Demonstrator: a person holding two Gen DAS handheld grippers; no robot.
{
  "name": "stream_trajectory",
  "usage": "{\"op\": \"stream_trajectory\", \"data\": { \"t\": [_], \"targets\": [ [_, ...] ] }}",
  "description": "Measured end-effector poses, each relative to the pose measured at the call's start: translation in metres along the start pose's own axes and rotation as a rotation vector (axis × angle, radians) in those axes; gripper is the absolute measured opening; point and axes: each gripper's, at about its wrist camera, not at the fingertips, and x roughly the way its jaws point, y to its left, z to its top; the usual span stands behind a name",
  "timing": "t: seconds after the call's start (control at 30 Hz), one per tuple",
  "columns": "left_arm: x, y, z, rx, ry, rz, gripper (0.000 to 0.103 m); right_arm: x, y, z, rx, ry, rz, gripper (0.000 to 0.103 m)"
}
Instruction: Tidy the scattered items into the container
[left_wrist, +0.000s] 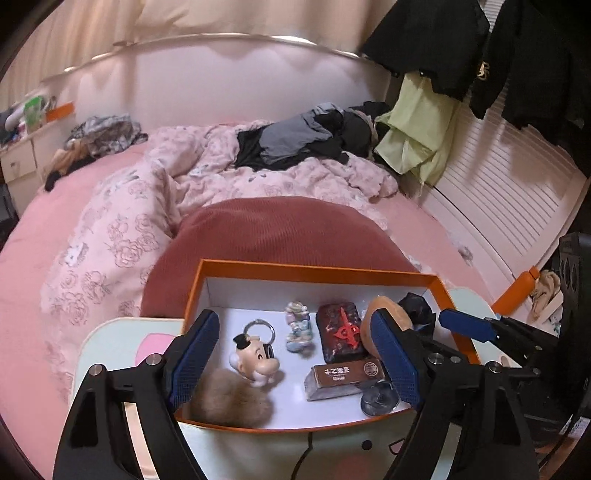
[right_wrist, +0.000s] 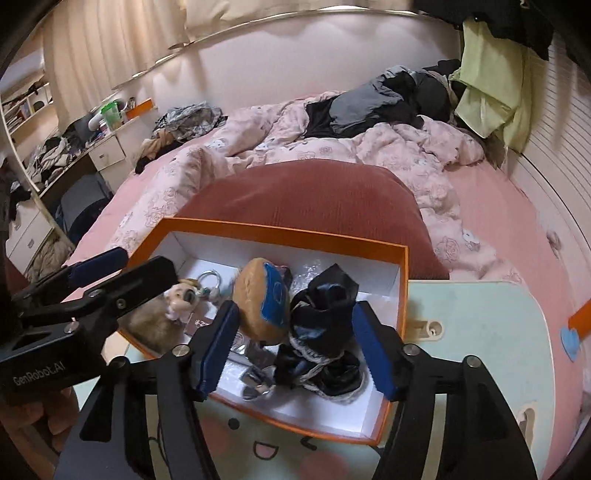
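Left wrist view: the left gripper (left_wrist: 299, 363) hangs spread wide and empty over the orange cardboard box (left_wrist: 314, 268), which holds a cartoon-head keyring (left_wrist: 255, 360), fluffy tan pompom (left_wrist: 231, 400) and brown bar (left_wrist: 343, 376); the right gripper (right_wrist: 295, 345), fingers apart, straddles a black glossy bundle (right_wrist: 321, 332) inside it
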Motion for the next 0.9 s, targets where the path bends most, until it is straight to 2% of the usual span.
{"op": "stream_trajectory", "data": {
  "t": [0.27,0.4,0.53,0.6,0.73,0.8,0.83,0.87,0.9],
  "targets": [
    [-0.04,-0.003,0.002,0.004,-0.065,0.003,0.083,-0.024,0.003,0.006,0.005,-0.048,-0.001,0.066],
    [-0.063,-0.01,-0.019,0.011,-0.068,0.011,0.085,-0.047,0.007,-0.003,0.005,-0.075,-0.008,0.066],
    [-0.056,-0.019,-0.059,0.017,0.014,0.018,0.085,-0.058,0.012,-0.033,0.013,-0.051,-0.007,0.066],
    [-0.05,-0.018,-0.081,-0.007,0.043,0.037,0.085,-0.057,0.013,-0.052,0.034,-0.029,-0.038,0.066],
    [-0.027,-0.016,-0.115,-0.008,0.093,0.119,0.085,-0.045,0.007,-0.089,0.046,0.023,-0.083,0.066],
    [-0.012,-0.014,-0.119,-0.008,0.167,0.144,0.086,-0.036,0.006,-0.102,0.039,0.05,-0.12,0.066],
    [-0.008,-0.012,-0.117,-0.006,0.174,0.169,0.088,-0.03,0.006,-0.107,0.035,0.071,-0.133,0.066],
    [-0.005,-0.01,-0.115,-0.005,0.189,0.198,0.096,-0.025,0.007,-0.11,0.033,0.091,-0.144,0.069],
    [0.0,-0.008,-0.114,-0.001,0.208,0.255,0.102,-0.025,0.009,-0.11,0.008,0.072,-0.183,0.074]
  ]
}}
